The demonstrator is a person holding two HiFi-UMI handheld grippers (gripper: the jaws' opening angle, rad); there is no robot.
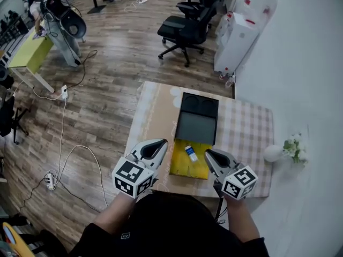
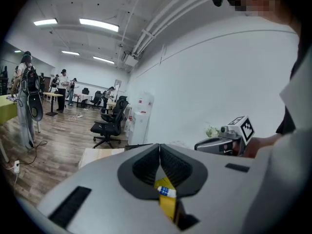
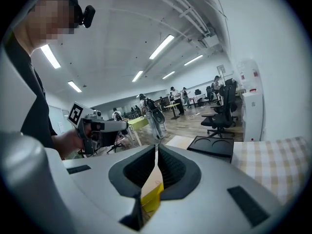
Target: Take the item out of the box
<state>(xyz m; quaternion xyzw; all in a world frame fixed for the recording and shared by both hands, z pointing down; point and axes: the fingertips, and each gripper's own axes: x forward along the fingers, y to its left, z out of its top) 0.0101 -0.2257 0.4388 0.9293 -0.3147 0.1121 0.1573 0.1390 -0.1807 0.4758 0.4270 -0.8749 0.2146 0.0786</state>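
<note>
Head view: the black box [image 1: 197, 123] lies open on the desk [image 1: 249, 133]. A small white bottle [image 1: 191, 153], likely the item, rests on a yellow pad [image 1: 185, 167] just in front of the box. The left gripper [image 1: 161, 142] and right gripper [image 1: 208, 152] flank the pad, the jaws of both clenched and empty. One pair must open, then close across the bottle's width. The box wall behind crowds the approach. An office chair [image 1: 185, 28] stands well beyond the box.

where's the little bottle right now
In the head view the small bottle lies on the yellow box at the near edge of the table, just in front of the black tray, between the left gripper and right gripper.
</note>
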